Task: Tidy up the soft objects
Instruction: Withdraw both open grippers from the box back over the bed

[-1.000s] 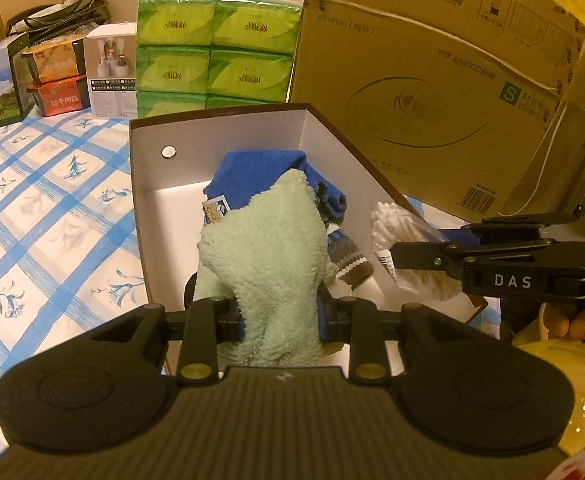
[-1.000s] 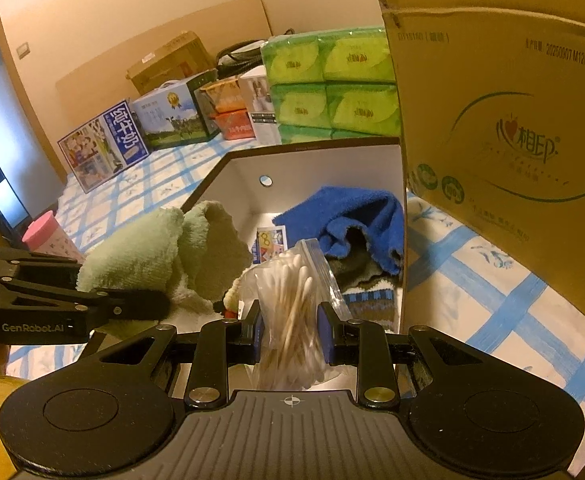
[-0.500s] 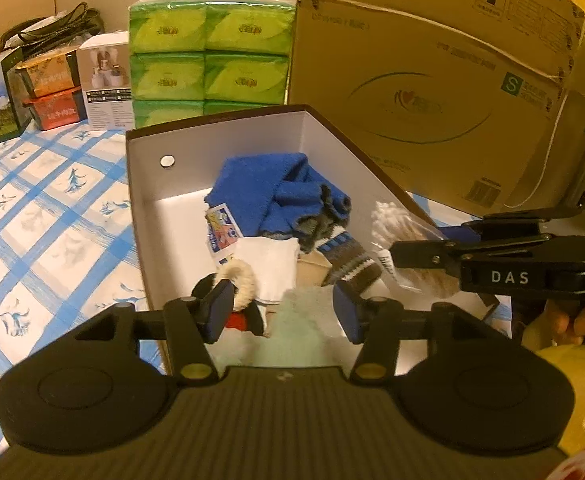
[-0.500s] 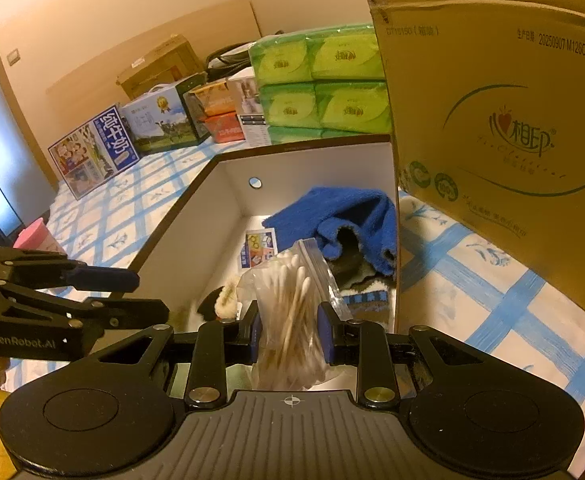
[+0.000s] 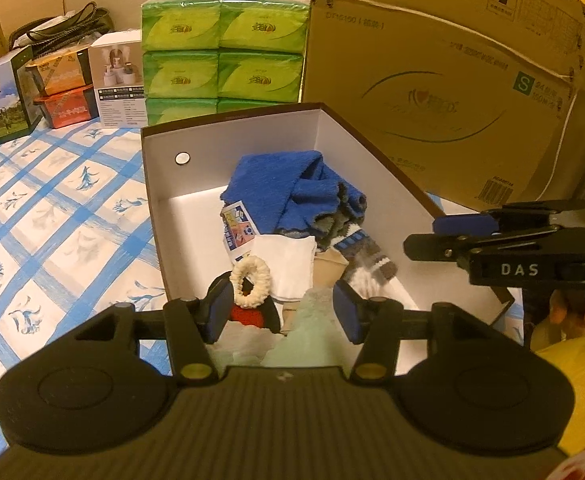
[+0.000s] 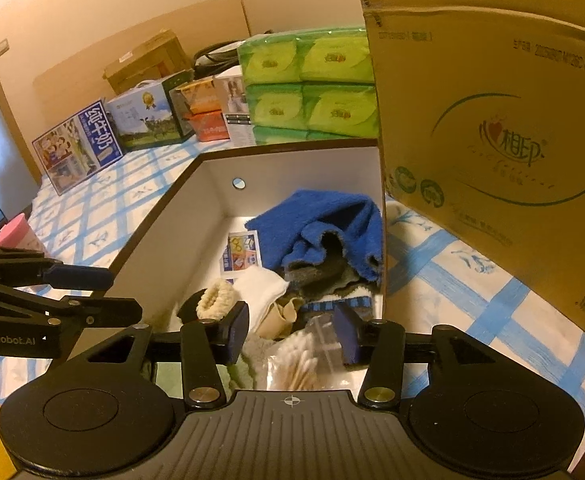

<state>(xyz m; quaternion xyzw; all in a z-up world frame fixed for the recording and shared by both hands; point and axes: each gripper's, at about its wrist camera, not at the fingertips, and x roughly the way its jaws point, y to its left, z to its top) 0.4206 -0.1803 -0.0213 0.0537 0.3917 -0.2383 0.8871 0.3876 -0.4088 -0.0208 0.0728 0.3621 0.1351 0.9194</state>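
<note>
Left claw (image 5: pixel 282 310): fingers spread wide, gripping nothing — it hangs over the near end of the box.
Green towel (image 5: pixel 312 340): lies loose in the box just below and between the left claw's pads, partly hidden by the claw body.
Right claw (image 6: pixel 292 330): fingers apart, nothing pinched — it sits above the near end of the same box.
Bag of cotton swabs (image 6: pixel 298 362): rests in the box between and just under the right claw's pads, touching neither that can be seen.
Box (image 5: pixel 160 184): white inside, dark rim, open top; both claws reach in from its near end.
Blue towel (image 5: pixel 276 184): bunched at the far end of the box, ahead of both claws.
Striped sock (image 5: pixel 358 250): under the blue towel's near edge, ahead and right of the left claw.
White cloth (image 5: pixel 288 264): mid-box, straight ahead of the left claw.
Fuzzy hair tie (image 5: pixel 250 282): just ahead of the left claw's left pad.
Green tissue packs (image 5: pixel 222 60): stacked beyond the box.
Big cardboard carton (image 5: pixel 444 80): to the far right of the box.
</note>
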